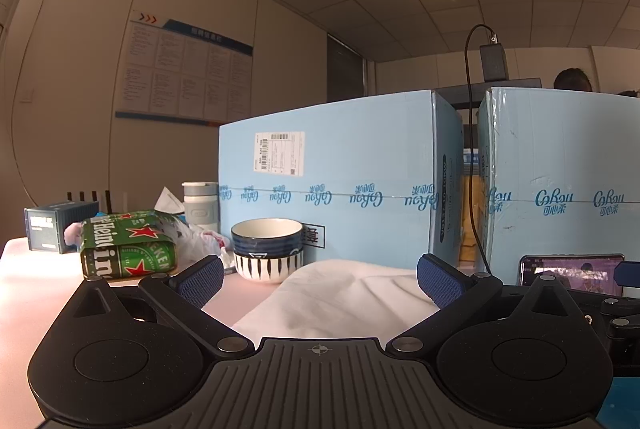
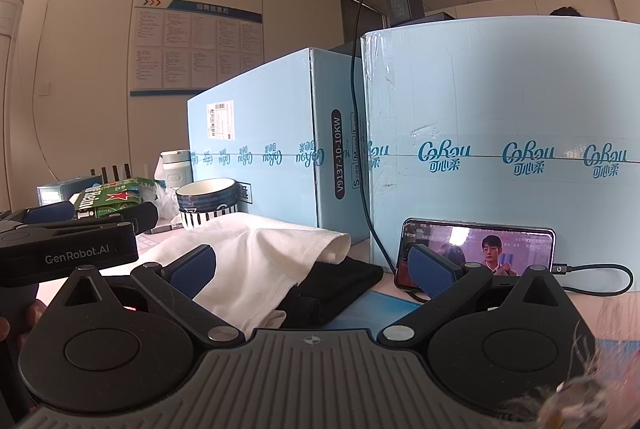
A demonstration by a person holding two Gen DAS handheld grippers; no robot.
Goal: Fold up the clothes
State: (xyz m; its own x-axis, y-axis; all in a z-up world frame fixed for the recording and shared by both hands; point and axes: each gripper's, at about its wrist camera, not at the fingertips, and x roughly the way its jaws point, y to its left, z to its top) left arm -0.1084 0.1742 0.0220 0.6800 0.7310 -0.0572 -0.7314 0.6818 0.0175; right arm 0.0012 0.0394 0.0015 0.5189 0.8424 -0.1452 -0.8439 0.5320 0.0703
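A white garment [image 1: 340, 293] lies crumpled on the table just ahead of my left gripper [image 1: 320, 279], which is open and empty, low over the cloth. In the right wrist view the white garment [image 2: 256, 257] lies partly over a folded black garment [image 2: 340, 281]. My right gripper [image 2: 312, 267] is open and empty, with both cloths between its fingers' lines. The left gripper's body [image 2: 68, 249] shows at the left of the right wrist view.
Two tall light-blue cartons [image 1: 340, 173] [image 2: 500, 141] wall off the back. Stacked bowls [image 1: 267, 249], a green Heineken pack [image 1: 128, 245], a tumbler [image 1: 200, 203] and a dark box [image 1: 52, 229] stand left. A phone [image 2: 476, 253] on a cable leans against the right carton.
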